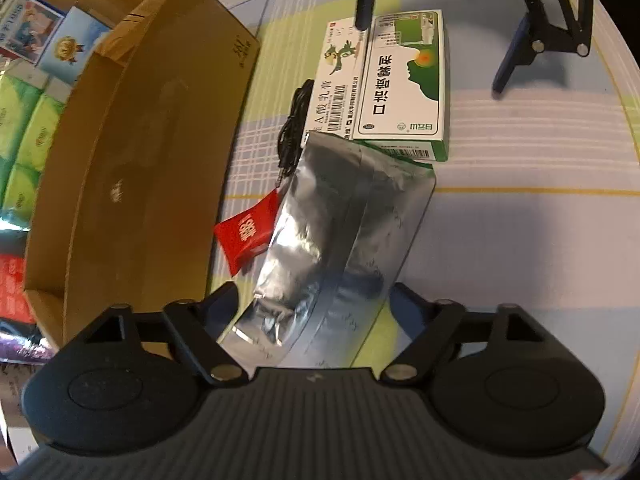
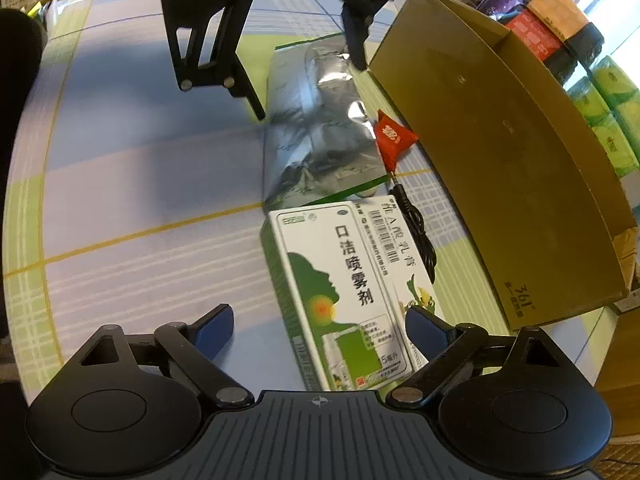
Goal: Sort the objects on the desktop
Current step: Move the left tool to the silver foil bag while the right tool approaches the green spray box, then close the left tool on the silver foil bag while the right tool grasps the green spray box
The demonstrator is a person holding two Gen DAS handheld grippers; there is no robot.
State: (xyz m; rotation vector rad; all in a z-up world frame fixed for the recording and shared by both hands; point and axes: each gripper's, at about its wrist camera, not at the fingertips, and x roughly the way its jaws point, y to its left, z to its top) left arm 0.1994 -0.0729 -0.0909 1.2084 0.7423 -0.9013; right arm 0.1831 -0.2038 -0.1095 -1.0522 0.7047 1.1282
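A silver foil pouch (image 1: 340, 240) (image 2: 316, 128) lies on the plaid tablecloth, and my left gripper (image 1: 314, 304) (image 2: 304, 76) stands open astride its near end. A green-and-white spray box (image 1: 404, 84) (image 2: 340, 292) lies just beyond the pouch, resting partly on a white ointment box (image 1: 340, 84) (image 2: 396, 248). My right gripper (image 2: 320, 324) (image 1: 436, 40) is open, one finger on each side of the spray box. A red packet (image 1: 248, 236) (image 2: 394, 136) and a coiled black cable (image 1: 294, 128) (image 2: 416, 232) lie between the pouch and the carton.
A large open cardboard carton (image 1: 140, 160) (image 2: 500, 140) stands along the table's side, close to the packet and cable. Behind it are stacked green packs (image 1: 24, 132) (image 2: 600, 112) and other boxes. The tablecloth (image 1: 520, 240) (image 2: 140, 184) spreads wide on the other side.
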